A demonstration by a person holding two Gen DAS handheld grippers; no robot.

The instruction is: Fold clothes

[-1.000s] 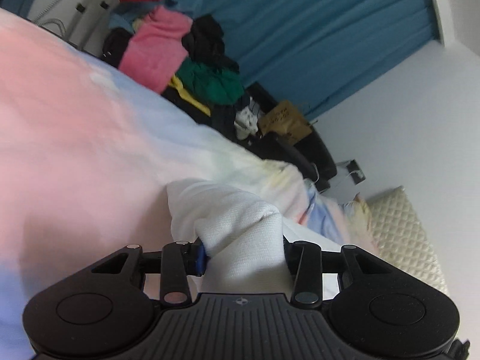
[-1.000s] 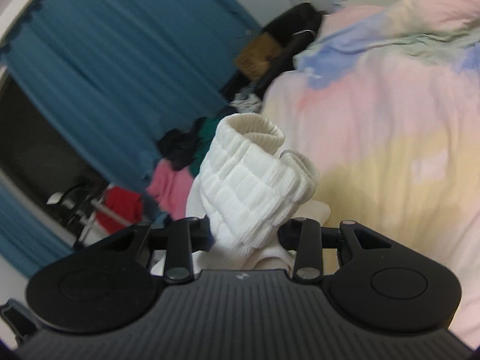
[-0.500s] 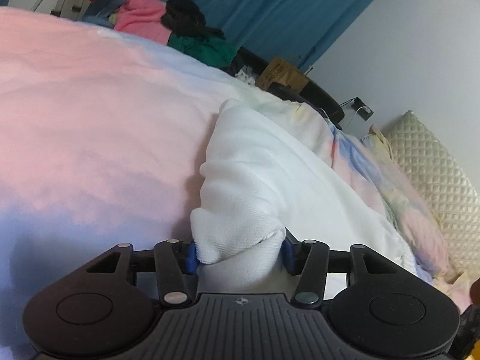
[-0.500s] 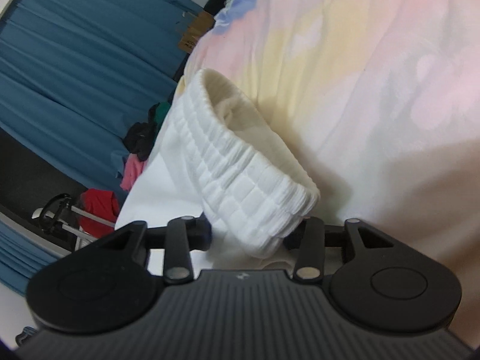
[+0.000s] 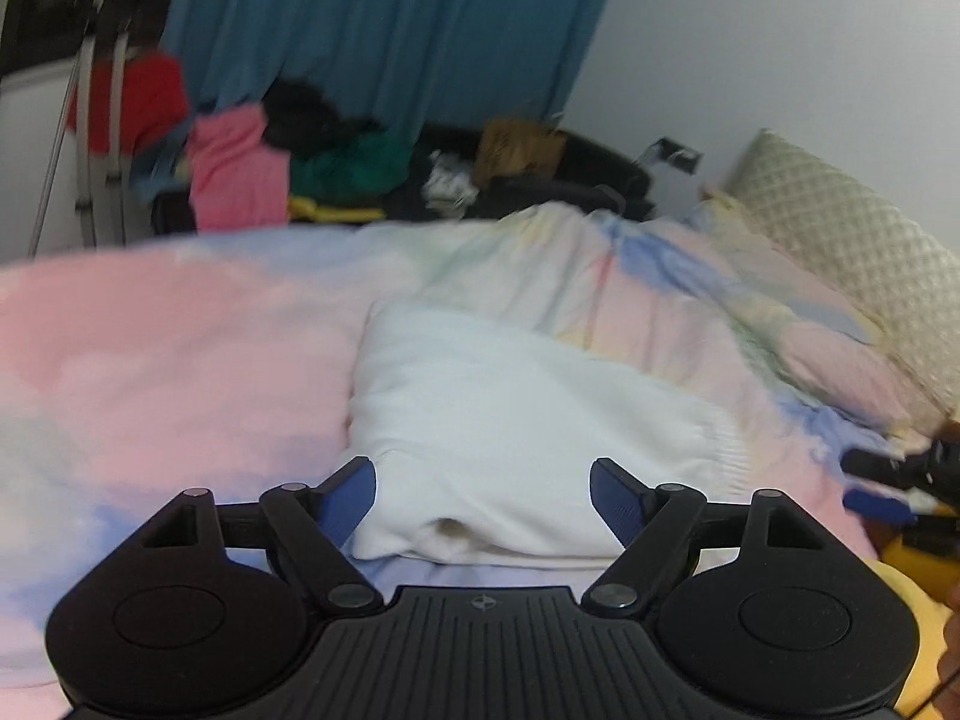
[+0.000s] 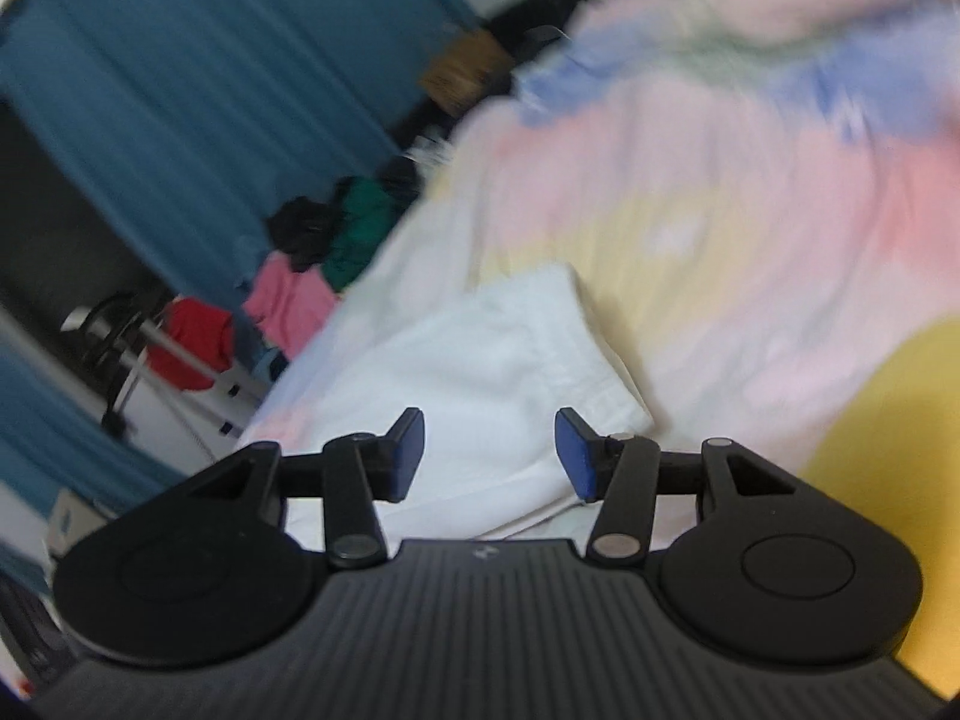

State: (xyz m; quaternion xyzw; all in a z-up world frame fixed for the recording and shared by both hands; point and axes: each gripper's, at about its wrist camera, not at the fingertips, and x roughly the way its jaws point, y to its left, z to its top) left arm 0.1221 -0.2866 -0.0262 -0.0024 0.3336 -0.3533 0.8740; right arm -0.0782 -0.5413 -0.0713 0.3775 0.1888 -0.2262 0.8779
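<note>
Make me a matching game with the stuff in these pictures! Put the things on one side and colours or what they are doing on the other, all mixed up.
Things:
1. white garment
2. curtain
3. left gripper
4. bedspread

Colours or states:
a. blue, hanging at the back
b. open, holding nothing
c. folded, lying on the bed
d. pastel pink, blue and yellow

Pairs: 1-c, 2-a, 3-b, 4-d
</note>
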